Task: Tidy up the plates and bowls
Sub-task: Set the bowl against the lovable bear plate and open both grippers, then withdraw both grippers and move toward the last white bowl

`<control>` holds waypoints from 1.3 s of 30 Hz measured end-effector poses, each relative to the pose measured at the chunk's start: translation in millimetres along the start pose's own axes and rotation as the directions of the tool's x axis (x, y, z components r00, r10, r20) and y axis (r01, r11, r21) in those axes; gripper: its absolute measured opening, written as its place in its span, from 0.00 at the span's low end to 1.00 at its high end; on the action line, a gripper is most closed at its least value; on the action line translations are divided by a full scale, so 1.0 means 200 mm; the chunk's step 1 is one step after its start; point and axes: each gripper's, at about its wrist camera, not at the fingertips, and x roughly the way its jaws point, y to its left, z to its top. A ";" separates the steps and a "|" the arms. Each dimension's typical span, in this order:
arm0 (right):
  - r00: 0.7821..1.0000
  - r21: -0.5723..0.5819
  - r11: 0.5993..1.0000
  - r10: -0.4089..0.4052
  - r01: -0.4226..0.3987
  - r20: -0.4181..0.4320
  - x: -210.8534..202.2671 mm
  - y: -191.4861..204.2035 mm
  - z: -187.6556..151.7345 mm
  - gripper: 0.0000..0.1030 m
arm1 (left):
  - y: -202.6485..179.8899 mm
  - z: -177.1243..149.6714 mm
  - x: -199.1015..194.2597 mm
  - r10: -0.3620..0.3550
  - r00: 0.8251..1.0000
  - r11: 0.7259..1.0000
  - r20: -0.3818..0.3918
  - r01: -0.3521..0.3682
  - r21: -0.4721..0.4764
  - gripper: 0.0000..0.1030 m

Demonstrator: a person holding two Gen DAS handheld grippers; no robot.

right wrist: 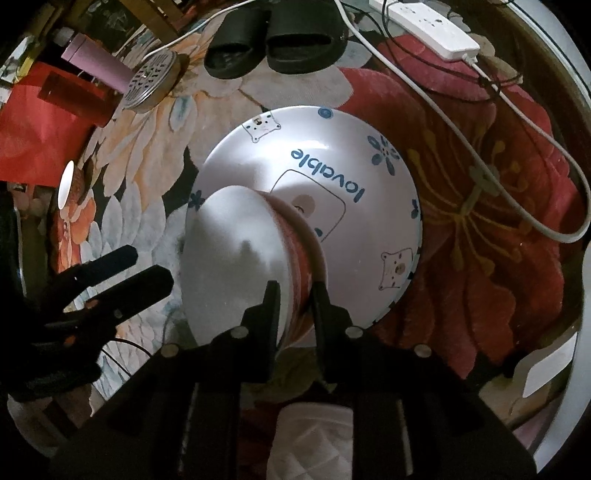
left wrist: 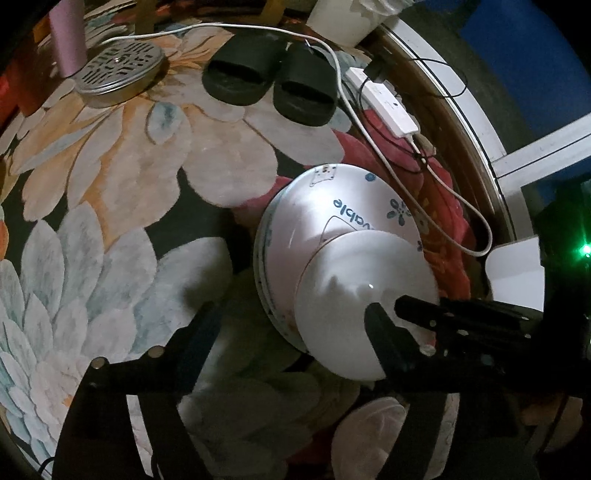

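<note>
The big white plate (right wrist: 332,177) has the blue word "lovable" on it, and in the left view only the end, "vable", shows on the plate (left wrist: 343,199).

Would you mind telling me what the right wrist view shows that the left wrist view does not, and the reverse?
Only the right wrist view shows the red band on the outside of the bowl, with the right gripper shut on its rim, and the whole word "lovable" on the plate. Only the left wrist view shows that this plate tops a stack of plates, plus a green light at the right edge. Both show the black slippers, metal strainer, pink bottle, power strip and floral rug.
</note>
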 end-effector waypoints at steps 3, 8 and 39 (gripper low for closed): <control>0.999 -0.020 1.000 0.008 -0.007 0.042 -0.06 0.02 0.00 0.53 | 0.03 0.00 -0.01 0.007 1.000 1.000 -0.002 -0.007 -0.009 0.92; 0.993 -0.070 0.997 -0.028 0.036 0.112 -0.13 0.08 0.01 0.65 | 0.09 0.00 -0.04 0.047 0.999 0.998 0.023 -0.046 -0.038 0.98; 0.997 -0.195 0.981 0.037 -0.023 0.068 0.03 0.46 0.05 0.94 | 0.58 -0.10 -0.24 0.228 0.972 0.959 0.053 -0.215 -0.184 0.99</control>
